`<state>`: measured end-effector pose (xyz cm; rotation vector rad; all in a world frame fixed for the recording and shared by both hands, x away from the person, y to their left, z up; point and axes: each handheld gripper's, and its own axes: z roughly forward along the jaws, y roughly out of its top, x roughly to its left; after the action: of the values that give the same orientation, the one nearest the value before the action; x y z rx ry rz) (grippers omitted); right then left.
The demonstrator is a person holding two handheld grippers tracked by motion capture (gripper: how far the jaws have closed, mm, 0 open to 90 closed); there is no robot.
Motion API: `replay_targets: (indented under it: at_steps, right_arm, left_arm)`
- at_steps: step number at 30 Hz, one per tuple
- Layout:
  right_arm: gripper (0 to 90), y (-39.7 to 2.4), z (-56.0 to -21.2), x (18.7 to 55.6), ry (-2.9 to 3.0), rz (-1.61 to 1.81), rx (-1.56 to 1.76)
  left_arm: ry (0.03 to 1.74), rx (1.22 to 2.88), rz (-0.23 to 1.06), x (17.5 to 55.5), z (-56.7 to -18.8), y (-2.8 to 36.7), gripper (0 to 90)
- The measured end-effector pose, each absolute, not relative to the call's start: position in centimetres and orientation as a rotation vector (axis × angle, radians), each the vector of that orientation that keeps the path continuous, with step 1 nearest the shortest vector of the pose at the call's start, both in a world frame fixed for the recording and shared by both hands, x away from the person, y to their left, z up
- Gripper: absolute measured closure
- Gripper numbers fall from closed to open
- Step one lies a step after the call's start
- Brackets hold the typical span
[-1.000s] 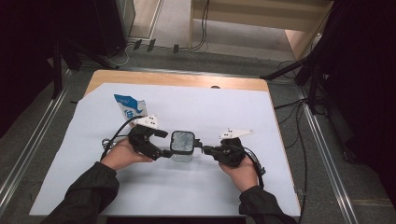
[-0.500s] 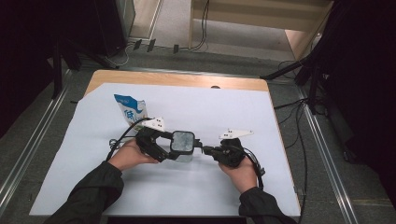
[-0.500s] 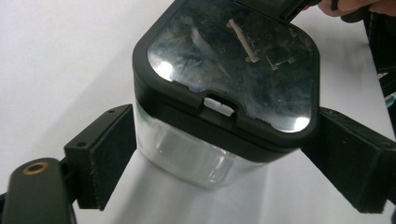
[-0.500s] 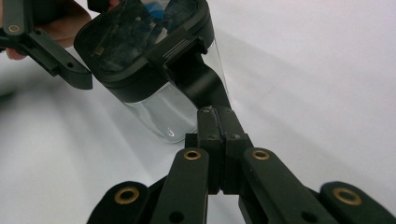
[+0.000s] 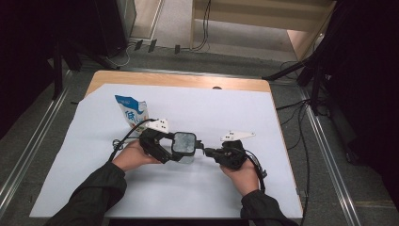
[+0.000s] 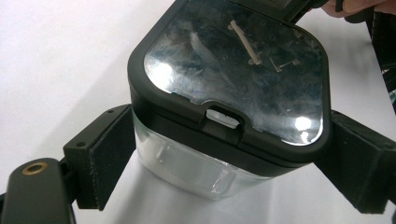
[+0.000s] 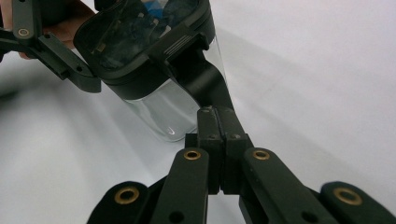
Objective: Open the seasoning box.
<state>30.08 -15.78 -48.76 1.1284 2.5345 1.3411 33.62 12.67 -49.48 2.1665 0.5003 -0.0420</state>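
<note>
the left claw [image 5: 175, 149] grips a clear container [image 5: 184, 151] with a dark lid [image 6: 233, 79] – in the left gripper view its two black pads sit against opposite sides of the container just under the lid's rim, one pad [image 6: 108, 156] at the lower left and the other at the far right, so the container sits squarely between them. the container stands tilted, its clear body [image 6: 187, 168] leaning down toward the white bench [image 5: 202, 193], and a small pale latch [image 6: 223, 118] on the lid's edge faces this claw. the right claw [image 5: 207, 152] comes in from the opposite side, its jaws pressed together – in the right gripper view they meet on a flat black tab [image 7: 208, 81] that hangs from the lid's edge, right at the tips, with the container's clear wall [image 7: 163, 109] just beyond and to the left of them. behind the left claw, well apart from the container, a blue and white pouch [image 5: 132, 110] stands on the bench.
</note>
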Motion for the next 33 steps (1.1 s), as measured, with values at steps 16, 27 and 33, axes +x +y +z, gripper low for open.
replay_targets:
  at_steps: [16, 27, 33]
  right_arm:
    - [90.0, -15.7, -48.7, 30.0, 2.532, 1.333, 1.141]
    - [90.0, -15.7, -48.7, 30.0, 2.532, 1.333, 1.137]
    - [90.0, -15.7, -48.7, 30.0, 2.530, 1.332, 1.138]
  left_arm:
    - [0.502, 2.169, -0.022, 33.5, -48.4, 12.5, 11.5]
    - [0.508, 2.163, -0.017, 33.4, -47.7, 12.7, 12.0]
    - [0.511, 2.177, -0.015, 33.4, -47.4, 12.6, 12.2]
